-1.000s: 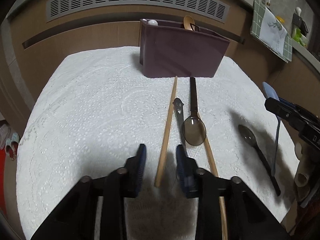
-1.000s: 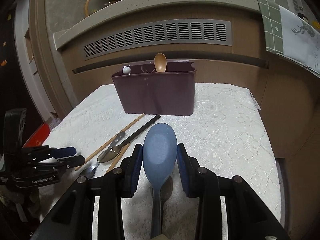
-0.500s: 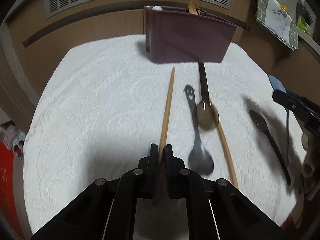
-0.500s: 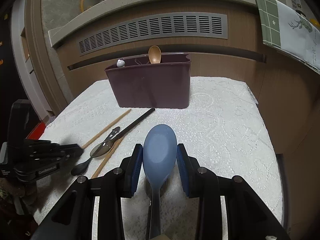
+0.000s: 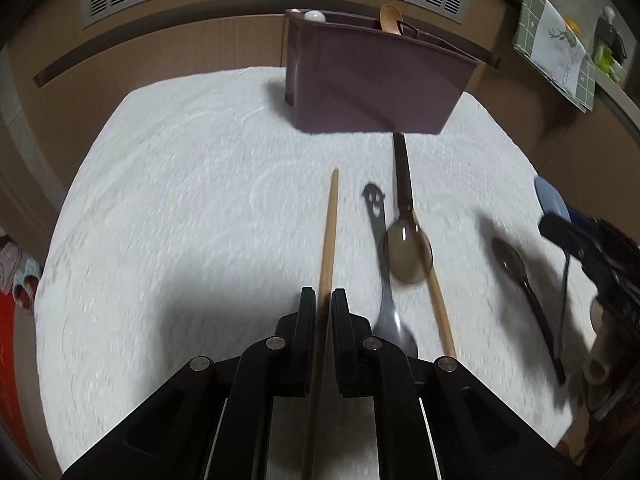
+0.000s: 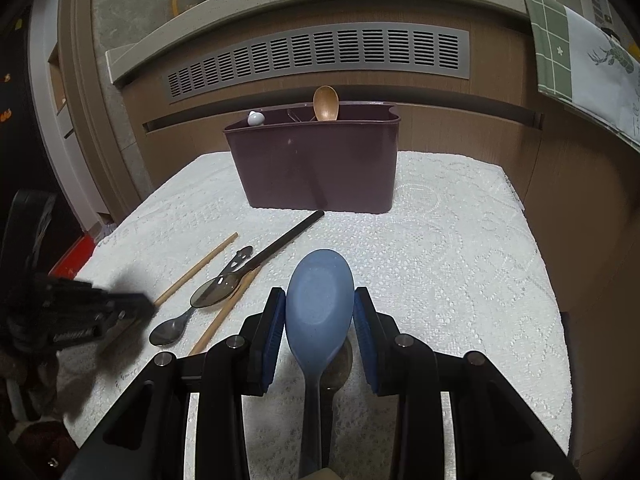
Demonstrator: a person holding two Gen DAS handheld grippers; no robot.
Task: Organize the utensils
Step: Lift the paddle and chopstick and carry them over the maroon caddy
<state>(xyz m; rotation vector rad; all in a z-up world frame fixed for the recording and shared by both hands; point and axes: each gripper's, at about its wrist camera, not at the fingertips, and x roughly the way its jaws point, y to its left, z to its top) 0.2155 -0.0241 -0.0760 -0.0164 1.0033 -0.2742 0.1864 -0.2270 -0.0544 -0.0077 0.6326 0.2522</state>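
My left gripper (image 5: 323, 300) is down on the white lace cloth (image 5: 192, 200) with its jaws nearly together and easing apart, and the near chopstick (image 5: 329, 236) runs straight up between the pads. The pads sit tight against the wood on both sides, so I count that as a pinch. The stick's far tip points toward the maroon utensil box (image 5: 372, 80) at the far edge of the cloth.

Just to the right of that stick lies a metal spoon (image 5: 384, 280) with a cut-out face on its handle end. A brown see-through spoon (image 5: 408, 248) with a dark handle lies across it. The second chopstick (image 5: 440, 312) slants under that brown bowl. Further right a dark spoon (image 5: 516, 272) lies on its own, well apart from the cluster.

My right gripper (image 6: 320, 312) holds a blue rice paddle (image 6: 319, 300), its bowl up between the blue pads and its handle running back toward the camera. The pads rest against the bowl's edges, so that one is gripped. It sits above the cloth on the near right side.

In the box, a wooden spoon (image 6: 325, 103) stands upright near the middle and a white knob (image 6: 255, 118) pokes up at the left end.
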